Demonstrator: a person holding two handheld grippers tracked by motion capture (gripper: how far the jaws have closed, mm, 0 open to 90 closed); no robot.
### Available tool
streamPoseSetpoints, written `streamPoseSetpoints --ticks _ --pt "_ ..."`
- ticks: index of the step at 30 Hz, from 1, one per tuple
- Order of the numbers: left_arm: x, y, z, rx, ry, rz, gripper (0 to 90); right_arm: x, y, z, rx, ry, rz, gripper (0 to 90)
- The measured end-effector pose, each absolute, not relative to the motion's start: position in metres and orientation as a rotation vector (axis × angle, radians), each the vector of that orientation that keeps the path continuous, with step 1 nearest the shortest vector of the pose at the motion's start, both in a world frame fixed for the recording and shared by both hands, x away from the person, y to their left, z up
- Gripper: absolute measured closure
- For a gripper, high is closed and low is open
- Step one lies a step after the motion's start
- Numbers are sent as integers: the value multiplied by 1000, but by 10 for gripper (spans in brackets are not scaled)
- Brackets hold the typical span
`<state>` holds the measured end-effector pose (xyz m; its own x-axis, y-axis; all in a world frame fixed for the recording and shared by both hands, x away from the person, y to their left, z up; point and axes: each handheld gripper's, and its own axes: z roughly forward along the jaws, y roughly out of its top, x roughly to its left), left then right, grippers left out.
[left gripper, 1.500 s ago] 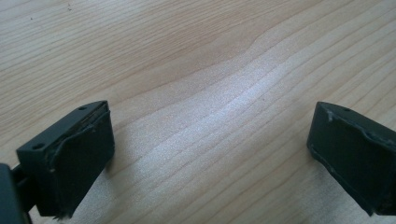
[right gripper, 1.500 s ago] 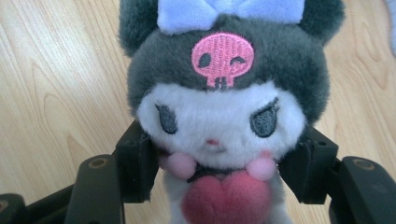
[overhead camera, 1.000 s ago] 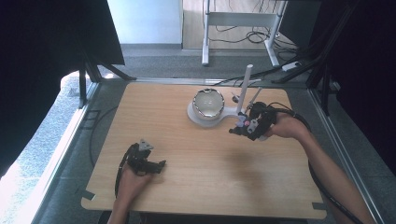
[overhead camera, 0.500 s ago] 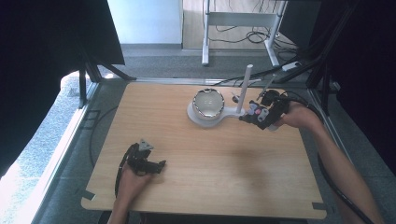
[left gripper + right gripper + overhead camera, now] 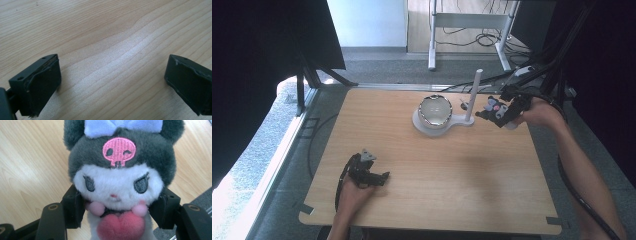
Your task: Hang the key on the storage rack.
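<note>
1. Two claws are at work over a pale wooden tabletop (image 5: 452,170). The left claw (image 5: 379,177) sits nearest the person, low on the near left part of the wood, with the person's left hand (image 5: 352,192) wrapped around it from behind.
2. Its jaws stand wide apart in the left gripper view, the left claw (image 5: 112,85) gaping with nothing but bare wood grain between the two black pads.
3. Farther off and to the right, the right claw (image 5: 484,112) is held above the tabletop by the person's right hand (image 5: 539,112), its tips pointing left toward a white stand.
4. This right claw (image 5: 117,212) is clamped on a plush toy (image 5: 117,182): the pads press in at both sides of the toy's neck, just under its white face.
5. The plush toy (image 5: 497,107) sits between the jaws and juts beyond them, facing back at the claw's camera. It has a dark grey hood with a pink skull patch, a pale blue bow on top, pink pompoms and a pink heart at the chest.
6. Just beyond the right claw's tips stands a white post (image 5: 473,95), upright on a flat white base (image 5: 422,125).
7. Past the post, farther from the right claw, a shiny metal bowl (image 5: 435,111) rests on that base.
</note>
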<state>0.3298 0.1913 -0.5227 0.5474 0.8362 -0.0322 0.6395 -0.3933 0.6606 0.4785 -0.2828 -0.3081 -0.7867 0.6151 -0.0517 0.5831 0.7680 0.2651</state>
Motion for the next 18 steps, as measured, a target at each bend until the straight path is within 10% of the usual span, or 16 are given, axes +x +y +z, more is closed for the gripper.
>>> streamPoseSetpoints --ticks 18 --pt "330 192 -522 2164 1179 406 6 513 -301 -275 1071 2724 426 366"
